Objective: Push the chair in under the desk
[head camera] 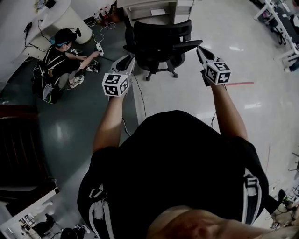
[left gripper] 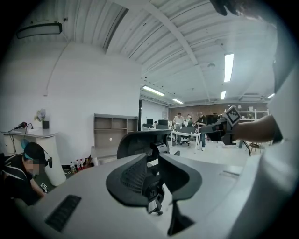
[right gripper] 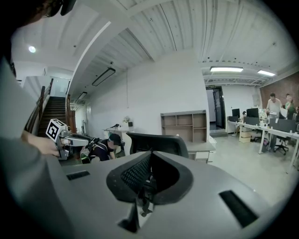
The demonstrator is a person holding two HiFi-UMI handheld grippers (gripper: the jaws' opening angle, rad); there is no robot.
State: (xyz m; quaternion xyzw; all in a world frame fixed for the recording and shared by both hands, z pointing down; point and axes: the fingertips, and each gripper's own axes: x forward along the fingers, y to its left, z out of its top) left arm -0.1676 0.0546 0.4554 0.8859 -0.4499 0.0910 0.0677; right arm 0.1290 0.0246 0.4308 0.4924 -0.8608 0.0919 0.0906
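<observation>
Faces black chair (head camera: 159,42) standing just in front of desk (head camera: 149,7), not tucked under. Holds left gripper (head camera: 129,60) near chair's left side, jaws slightly apart, empty; right gripper (head camera: 200,50) beside armrest (head camera: 189,45), jaws pressed together, empty.

The head view is dim, with glare on the pale floor (head camera: 236,48). Ceiling strip lights (left gripper: 228,67) glow, and the fisheye edges darken and bend.
</observation>
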